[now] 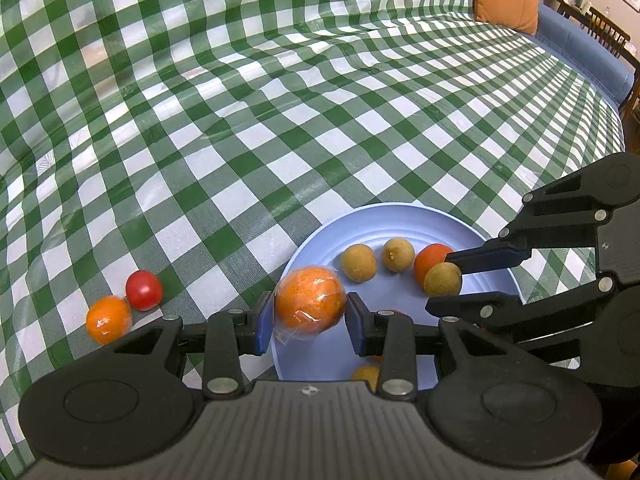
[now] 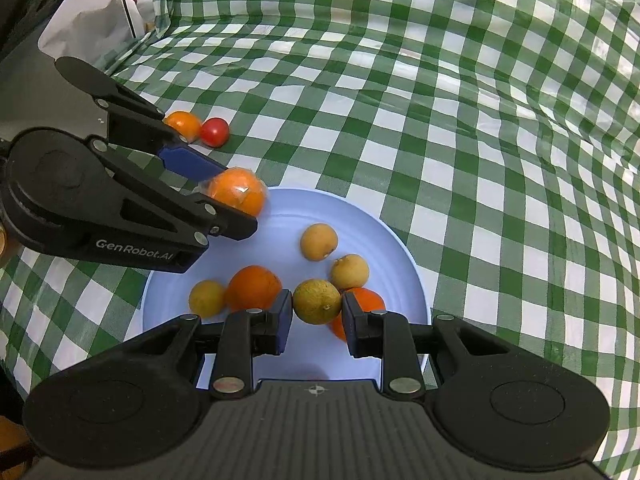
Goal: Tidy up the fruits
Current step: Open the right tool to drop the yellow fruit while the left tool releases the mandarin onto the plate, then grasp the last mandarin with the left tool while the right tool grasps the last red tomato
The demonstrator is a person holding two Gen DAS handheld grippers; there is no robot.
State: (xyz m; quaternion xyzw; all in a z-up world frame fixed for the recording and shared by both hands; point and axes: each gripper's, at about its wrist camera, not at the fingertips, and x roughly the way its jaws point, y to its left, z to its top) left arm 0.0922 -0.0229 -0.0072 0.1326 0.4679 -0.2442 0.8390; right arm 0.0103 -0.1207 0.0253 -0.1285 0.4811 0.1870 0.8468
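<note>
I hold a wrapped orange (image 1: 310,299) in my left gripper (image 1: 307,318) over the plate (image 2: 360,216) rim, and my right gripper (image 2: 316,316) clamps a greenish-yellow fruit (image 2: 317,301) above it. Roughly five fruits are plated; another orange (image 1: 108,319) and a tomato (image 1: 143,289) remain on the cloth.

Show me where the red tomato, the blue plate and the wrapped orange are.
red tomato (image 1: 143,290), left wrist view, middle.
blue plate (image 2: 392,240), right wrist view, far rim.
wrapped orange (image 1: 311,300), left wrist view, front face.
</note>
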